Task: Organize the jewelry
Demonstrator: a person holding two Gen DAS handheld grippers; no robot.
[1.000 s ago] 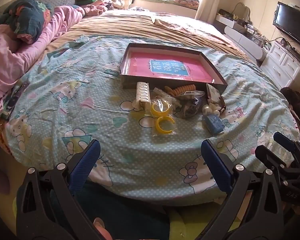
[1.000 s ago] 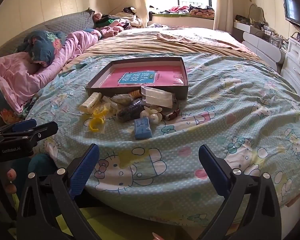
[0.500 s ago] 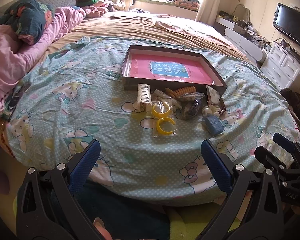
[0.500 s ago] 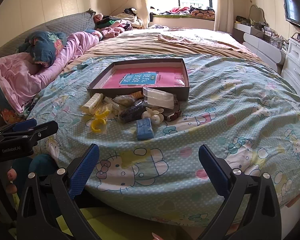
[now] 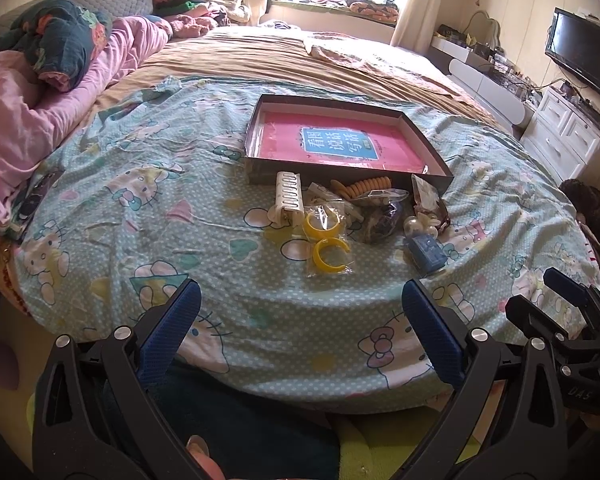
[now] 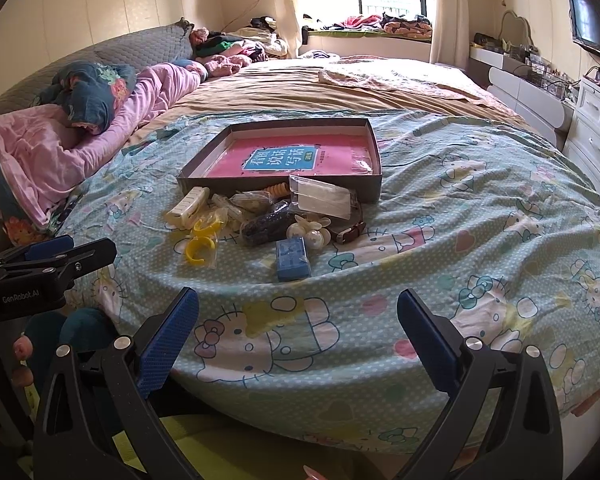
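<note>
Left gripper [image 5: 300, 320], right gripper [image 6: 298, 316] both spread wide, empty, short of jewelry pile [image 5: 360, 220] ahead. Risk: slippery plastic bags snag, drag neighbours off bedspread [image 5: 140, 200].

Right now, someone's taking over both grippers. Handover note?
Left gripper: open, empty, short of the bed edge.
Right gripper: open, empty, likewise.
Jewelry pile lies loose on the Hello Kitty sheet, just in front of the shallow box: yellow cuff bracelets, cream hair clip, blue box.
Done: nothing sorted.
Left: move every piece into the box.
</note>
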